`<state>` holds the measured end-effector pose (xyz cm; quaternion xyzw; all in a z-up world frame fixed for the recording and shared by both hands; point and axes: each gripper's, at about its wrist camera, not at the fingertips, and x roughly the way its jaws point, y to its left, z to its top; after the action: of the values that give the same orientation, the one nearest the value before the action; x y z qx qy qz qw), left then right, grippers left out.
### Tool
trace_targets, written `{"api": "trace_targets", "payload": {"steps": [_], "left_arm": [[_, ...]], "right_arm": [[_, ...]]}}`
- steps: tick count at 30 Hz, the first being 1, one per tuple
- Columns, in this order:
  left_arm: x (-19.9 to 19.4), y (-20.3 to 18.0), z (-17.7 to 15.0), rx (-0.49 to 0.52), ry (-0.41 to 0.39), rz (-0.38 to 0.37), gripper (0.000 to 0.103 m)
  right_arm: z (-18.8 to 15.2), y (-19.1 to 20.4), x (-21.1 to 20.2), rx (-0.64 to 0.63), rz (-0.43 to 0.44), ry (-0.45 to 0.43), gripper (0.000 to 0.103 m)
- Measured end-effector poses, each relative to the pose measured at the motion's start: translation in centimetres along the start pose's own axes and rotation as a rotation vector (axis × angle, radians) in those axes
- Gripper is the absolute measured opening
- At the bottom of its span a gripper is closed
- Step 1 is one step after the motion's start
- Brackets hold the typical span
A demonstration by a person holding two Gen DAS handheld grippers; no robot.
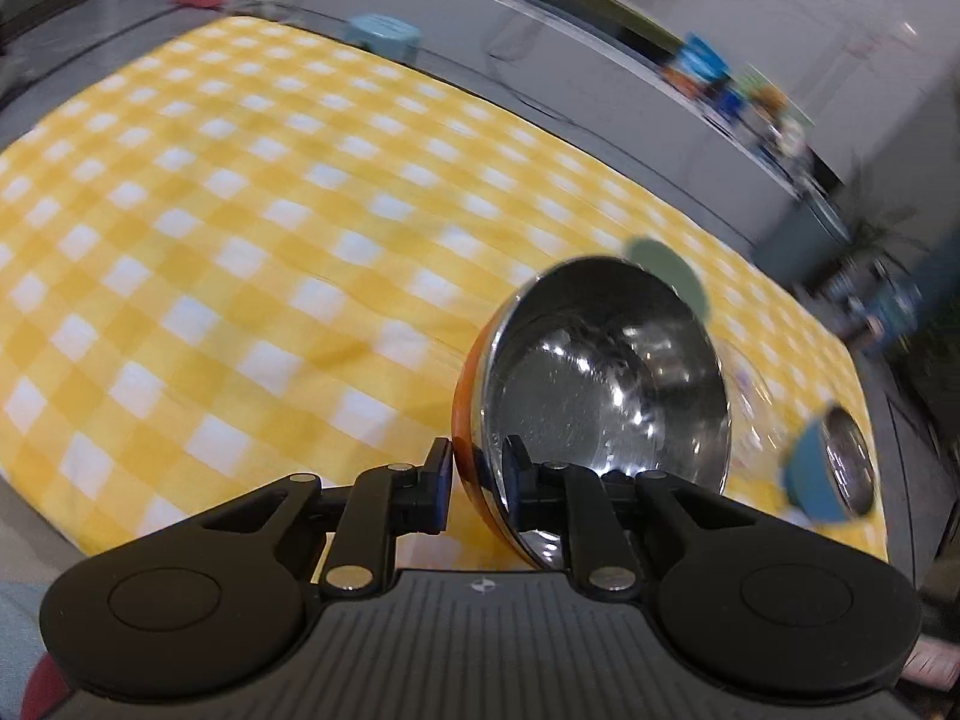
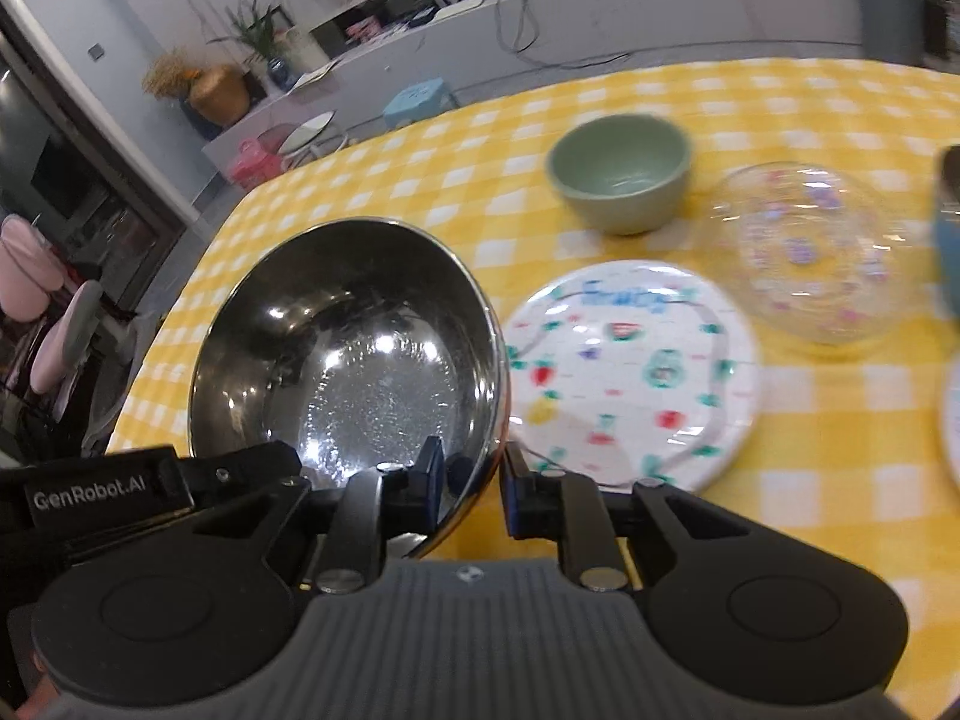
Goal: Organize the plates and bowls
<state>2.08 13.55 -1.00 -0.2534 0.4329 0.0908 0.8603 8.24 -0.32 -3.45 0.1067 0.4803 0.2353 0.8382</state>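
Left wrist view: the left gripper (image 1: 477, 483) pinches the rim of a steel bowl with an orange outside (image 1: 600, 384), one pad on the orange wall and the other inside the shiny hollow. The bowl is tipped on edge and held above the yellow checked tablecloth (image 1: 240, 240), its open side turned right. Just past it, a sliver of a green bowl (image 1: 669, 276) shows behind its top rim, and a blue bowl with a steel inside (image 1: 831, 465) sits tilted near the cloth's right edge. Farther off, a blue stool (image 1: 384, 33) stands beyond the table. In the right wrist view the right gripper (image 2: 471, 480) nips the near right rim of a second steel bowl (image 2: 348, 348), which leans up to the left of the fingers. Just beside it, a patterned plate (image 2: 636, 372) lies flat; beyond are the green bowl (image 2: 621, 171) and a clear glass bowl (image 2: 810, 252), near each other.
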Motion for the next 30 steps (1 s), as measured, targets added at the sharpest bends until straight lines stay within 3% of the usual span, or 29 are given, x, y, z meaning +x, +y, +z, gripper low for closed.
{"api": "trace_targets", "payload": {"steps": [5, 17, 20, 24, 30], "left_arm": [[-0.4, -2.0, -1.2, 0.095, 0.019, -0.036, 0.017], [0.2, -3.5, -4.0, 0.279, 0.138, -0.098, 0.015], [1.4, -3.3, -4.4, 0.281, 0.213, -0.112, 0.015], [2.8, -3.4, -4.9, 0.267, 0.292, -0.07, 0.015], [3.6, -2.8, -4.8, 0.223, 0.333, -0.07, 0.019]], "right_arm": [[-0.5, -1.3, -3.3, 0.02, -0.017, -0.038, 0.018], [-5.4, -5.6, -6.7, 0.178, 0.055, 0.038, 0.021], [-6.6, -7.1, -6.1, 0.244, 0.073, 0.082, 0.022], [-7.2, -8.5, -5.0, 0.31, 0.09, 0.134, 0.025], [-7.0, -8.8, -4.5, 0.334, 0.085, 0.14, 0.029]]}}
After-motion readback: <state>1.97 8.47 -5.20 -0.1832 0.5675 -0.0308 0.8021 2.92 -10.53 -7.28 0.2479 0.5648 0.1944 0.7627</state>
